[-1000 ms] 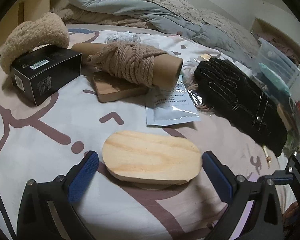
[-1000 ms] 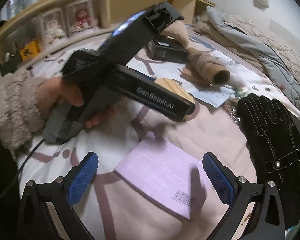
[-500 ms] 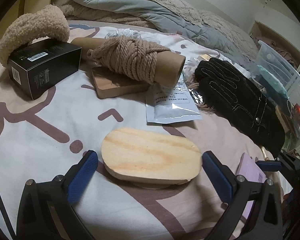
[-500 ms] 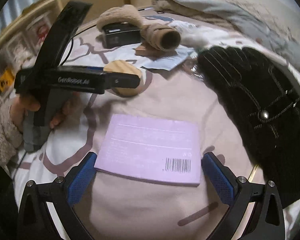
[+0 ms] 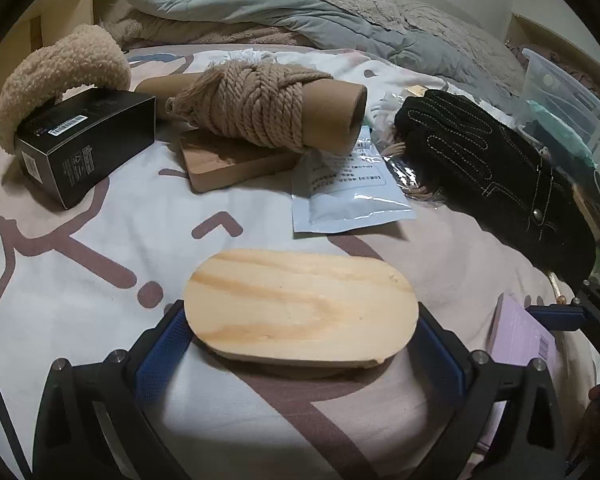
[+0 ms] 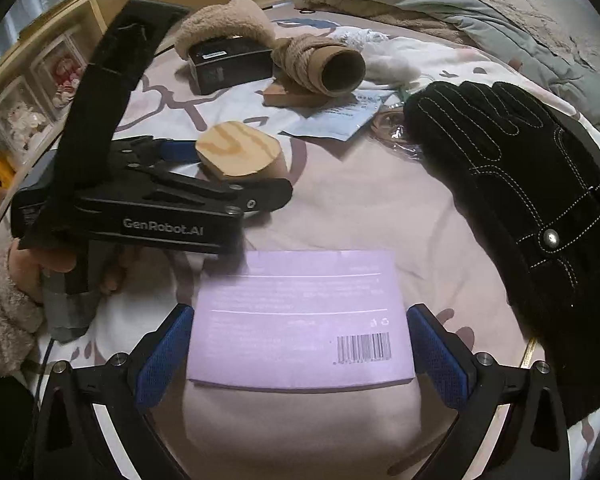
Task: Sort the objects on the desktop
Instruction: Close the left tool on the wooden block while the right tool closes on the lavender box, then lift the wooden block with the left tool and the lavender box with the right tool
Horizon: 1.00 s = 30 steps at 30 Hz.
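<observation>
An oval pale wooden block point(image 5: 300, 304) lies on the patterned bedsheet point(image 5: 80, 280). My left gripper point(image 5: 300, 320) is open and straddles it, one blue pad close against each end. In the right wrist view the same block point(image 6: 240, 148) sits between the left gripper's point(image 6: 240, 172) fingers, held by a person's hand point(image 6: 24, 264). A flat lilac box point(image 6: 300, 316) with a barcode lies between the open pads of my right gripper point(image 6: 300, 320), nearly touching both. That box point(image 5: 520, 340) also shows at the left wrist view's right edge.
Behind the block lie a pale blue packet point(image 5: 348, 192), a rope-wound cardboard tube point(image 5: 260, 116) on a brown slab point(image 5: 228, 164), a black box point(image 5: 88, 140) and a fluffy beige band point(image 5: 60, 68). A black glove point(image 6: 520, 168) lies right; a clear bin point(image 5: 568, 104) stands beyond it.
Both grippers have moved forward. The wooden block now sits between the left pads. The right gripper swung round to the lilac box, which now lies between its pads.
</observation>
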Motion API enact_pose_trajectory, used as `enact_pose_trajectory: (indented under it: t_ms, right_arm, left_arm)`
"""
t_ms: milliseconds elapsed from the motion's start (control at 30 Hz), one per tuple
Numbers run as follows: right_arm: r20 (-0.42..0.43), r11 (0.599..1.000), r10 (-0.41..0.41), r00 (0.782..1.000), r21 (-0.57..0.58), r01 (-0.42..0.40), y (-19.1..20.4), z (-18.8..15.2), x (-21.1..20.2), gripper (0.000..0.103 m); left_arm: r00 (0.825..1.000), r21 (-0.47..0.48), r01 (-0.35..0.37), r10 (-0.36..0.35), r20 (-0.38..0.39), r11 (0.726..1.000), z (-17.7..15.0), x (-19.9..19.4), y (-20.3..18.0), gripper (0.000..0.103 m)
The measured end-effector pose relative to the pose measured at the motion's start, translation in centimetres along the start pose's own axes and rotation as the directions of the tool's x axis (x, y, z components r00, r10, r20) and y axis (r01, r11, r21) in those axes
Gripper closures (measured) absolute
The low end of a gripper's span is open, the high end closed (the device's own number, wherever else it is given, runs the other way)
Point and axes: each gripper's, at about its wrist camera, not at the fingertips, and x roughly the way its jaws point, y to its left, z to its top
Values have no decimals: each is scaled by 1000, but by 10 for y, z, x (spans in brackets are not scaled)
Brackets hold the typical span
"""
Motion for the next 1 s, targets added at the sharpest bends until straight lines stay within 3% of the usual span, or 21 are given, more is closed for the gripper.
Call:
enact_pose_trajectory:
  t_ms: [133, 167, 433, 600, 1000]
  right_arm:
    - [-1, 1000, -1, 1000, -6, 1, -4, 1, 0, 0]
    - [-2, 1000, 0, 1000, -13, 0, -5, 1, 0, 6]
    - [-6, 999, 8, 1000, -44, -8, -7, 0, -7, 7]
    - [2, 1000, 1, 1000, -22, -1, -13, -3, -16, 7]
    - [82, 999, -6, 997, 40, 3, -29, 6, -49, 7]
  left_arm:
    - [998, -42, 55, -54, 20, 998, 0, -5, 11, 0]
    - [998, -50, 64, -63, 23, 997, 2, -5, 12, 0]
    - [997, -60, 72, -71, 33, 996, 5, -7, 14, 2]
    - [994, -100, 101, -95, 56, 990, 7, -12, 20, 8]
    - [995, -75, 76, -71, 75, 994, 14, -28, 9, 8]
